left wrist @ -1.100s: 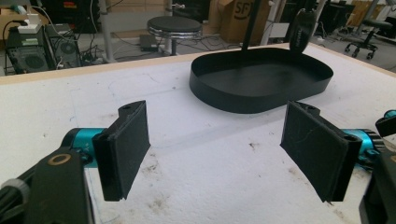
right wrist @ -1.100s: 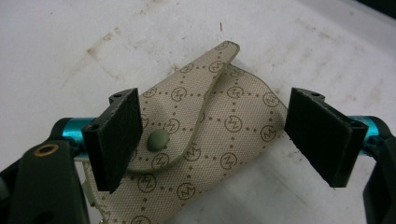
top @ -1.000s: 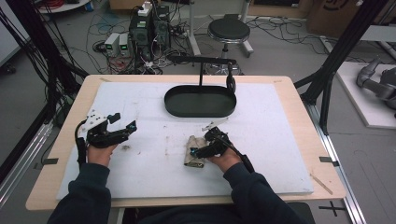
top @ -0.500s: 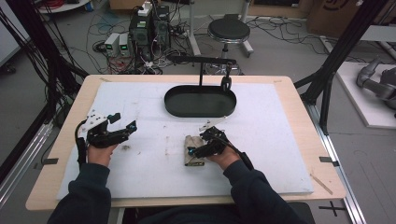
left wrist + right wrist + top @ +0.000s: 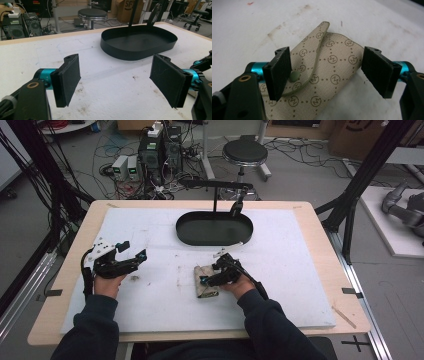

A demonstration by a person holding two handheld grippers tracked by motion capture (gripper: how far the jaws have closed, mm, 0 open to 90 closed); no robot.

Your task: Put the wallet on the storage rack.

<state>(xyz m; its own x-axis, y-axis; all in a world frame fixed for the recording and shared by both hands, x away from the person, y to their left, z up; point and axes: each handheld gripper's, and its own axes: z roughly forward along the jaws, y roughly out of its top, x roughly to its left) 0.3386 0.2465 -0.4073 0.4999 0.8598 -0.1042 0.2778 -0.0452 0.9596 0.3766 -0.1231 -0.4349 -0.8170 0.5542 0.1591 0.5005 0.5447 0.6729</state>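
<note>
A beige pouch (image 5: 201, 290) with a monogram pattern lies flat on the white mat, its flap (image 5: 317, 50) partly lifted and a small snap stud showing. My right gripper (image 5: 208, 278) hovers over it, pointing left. Its jaws have just been closing and stand on either side of the pouch (image 5: 332, 72), pads not pressing on it. My left gripper (image 5: 133, 250) rests at the left of the mat. In the left gripper view it (image 5: 116, 80) is wide open with bare mat between the pads.
A black oval tray (image 5: 181, 227) sits at the back middle of the mat, with a black stand (image 5: 215, 185) arching over it; its wall (image 5: 125, 53) lies ahead of the left gripper. The white mat (image 5: 300, 270) covers a wooden table.
My right gripper has edged left over the pouch and its jaws have narrowed. The left gripper has kept still.
</note>
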